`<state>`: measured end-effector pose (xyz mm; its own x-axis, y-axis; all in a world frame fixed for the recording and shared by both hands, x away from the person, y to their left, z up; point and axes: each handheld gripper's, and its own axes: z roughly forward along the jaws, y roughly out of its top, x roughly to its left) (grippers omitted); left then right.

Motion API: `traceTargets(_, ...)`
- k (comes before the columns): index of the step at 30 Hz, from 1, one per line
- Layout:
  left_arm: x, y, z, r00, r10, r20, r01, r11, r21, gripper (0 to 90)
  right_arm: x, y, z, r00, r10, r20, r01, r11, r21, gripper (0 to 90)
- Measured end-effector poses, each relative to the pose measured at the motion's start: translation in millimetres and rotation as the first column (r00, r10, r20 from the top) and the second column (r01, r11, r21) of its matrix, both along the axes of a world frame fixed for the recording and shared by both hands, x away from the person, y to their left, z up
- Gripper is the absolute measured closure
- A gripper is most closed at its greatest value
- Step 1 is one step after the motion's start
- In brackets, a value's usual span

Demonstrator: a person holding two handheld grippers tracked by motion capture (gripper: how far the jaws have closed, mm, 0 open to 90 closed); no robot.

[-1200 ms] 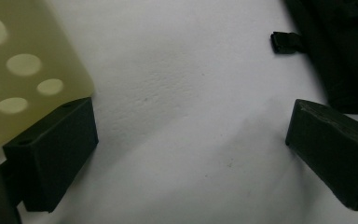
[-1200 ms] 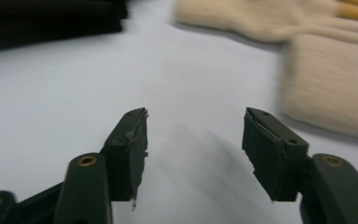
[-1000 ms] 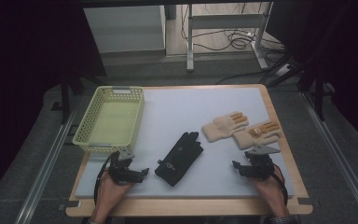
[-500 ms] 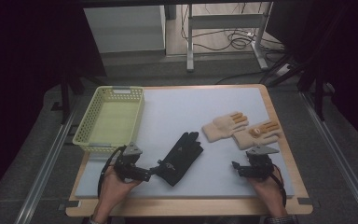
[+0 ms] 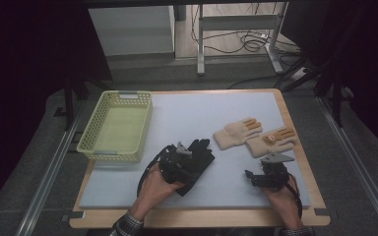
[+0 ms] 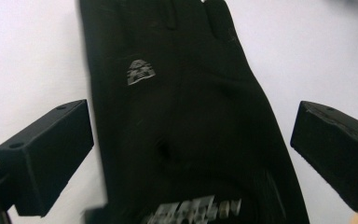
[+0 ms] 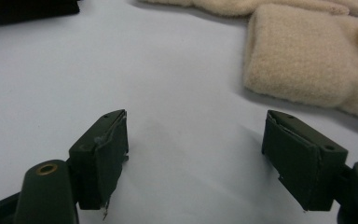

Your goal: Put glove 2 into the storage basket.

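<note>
High view: the left claw point(image 5: 189, 158) sits over the wrist end of the black fabric glove point(image 5: 197, 160), which lies diagonally on the pale grey mat of the table point(image 5: 187, 118), near-centre, fingers pointing far-right. The person's left hand point(image 5: 157, 184) grips the tool from the near side. The right claw point(image 5: 250, 177) rests low on the mat at near right, w/ the right hand point(image 5: 280, 199) behind it, well apart from the black glove. Two cream knitted gloves w/ orange fingertip patches point(image 5: 253, 136) lie side by side just beyond the right claw. A pale yellow perforated plastic basket point(image 5: 115, 150) stands at far left of the mat, near the black glove but not touching.

Left gripper view: the black glove point(image 6: 186, 126) w/ a small grey logo lies between the jaws, which stand wide, one either side, apart from the fabric.

Right gripper view: jaws wide, bare mat between them. A cream glove cuff point(image 7: 303, 60) lies ahead to the right, not touched.
</note>
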<state>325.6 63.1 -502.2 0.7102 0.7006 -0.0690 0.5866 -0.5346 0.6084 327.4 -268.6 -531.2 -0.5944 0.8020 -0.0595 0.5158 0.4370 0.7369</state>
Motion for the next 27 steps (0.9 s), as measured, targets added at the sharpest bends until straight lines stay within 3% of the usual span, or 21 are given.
traceTargets(1, 0.0, 0.0, 0.0, 1.0000, 0.000, 0.000, 0.000, 1.0000, 0.000, 0.0, 0.0, 0.0, 0.0, 1.0000, 0.000, 0.000, 0.000, 1.000, 0.000, 22.3)
traceTargets(2, 3.0, -7.8, -7.0, 0.9996, 0.026, 0.014, -0.027, 0.9983, 0.051, 0.0, 0.0, 0.0, 0.0, 1.0000, 0.000, 0.000, 0.000, 1.000, 0.000, 22.3)
traceTargets(3, 5.7, -9.6, -10.5, 0.9993, 0.035, 0.015, -0.036, 0.9970, 0.068, 0.0, 0.0, 0.0, 0.0, 1.0000, 0.000, 0.000, 0.000, 1.000, 0.000, 22.3)
traceTargets(5, 12.4, -10.9, -19.6, 0.9990, 0.041, -0.018, -0.039, 0.9960, 0.081, 0.0, 0.0, 0.0, 0.0, 1.0000, 0.000, 0.000, 0.000, 1.000, 0.000, 22.3)
traceTargets(8, 15.7, -10.4, -27.4, 0.9989, 0.038, -0.028, -0.035, 0.9941, 0.103, 0.0, 0.0, 0.0, 0.0, 1.0000, 0.000, -0.001, 0.000, 1.000, 0.001, 22.3)
traceTargets(12, 11.0, -13.0, -25.7, 0.9992, 0.039, -0.008, -0.038, 0.9923, 0.118, 2.0, 0.0, 0.0, -0.1, 1.0000, 0.000, 0.000, 0.000, 1.000, 0.000, 22.3)
traceTargets(15, 8.4, -14.8, -21.4, 0.9997, 0.019, -0.013, -0.017, 0.9919, 0.126, 9.8, 0.0, 0.0, -0.1, 1.0000, 0.000, 0.000, 0.000, 1.000, 0.000, 22.3)
traceTargets(19, 5.8, -17.6, -16.1, 0.9993, -0.015, -0.034, 0.019, 0.9921, 0.124, 31.7, 0.0, 0.1, -0.1, 1.0000, 0.001, 0.000, -0.001, 1.000, -0.001, 22.3)
traceTargets(23, 3.7, -18.9, -13.0, 0.9993, -0.031, -0.019, 0.034, 0.9896, 0.140, 57.1, 0.0, 0.1, -0.1, 1.0000, 0.001, 0.000, -0.001, 1.000, -0.001, 22.3)
traceTargets(27, 7.1, -10.8, -10.6, 0.9994, -0.033, -0.009, 0.034, 0.9915, 0.126, 67.2, 0.0, 0.1, -0.1, 1.0000, 0.001, 0.000, -0.001, 1.000, 0.000, 22.3)
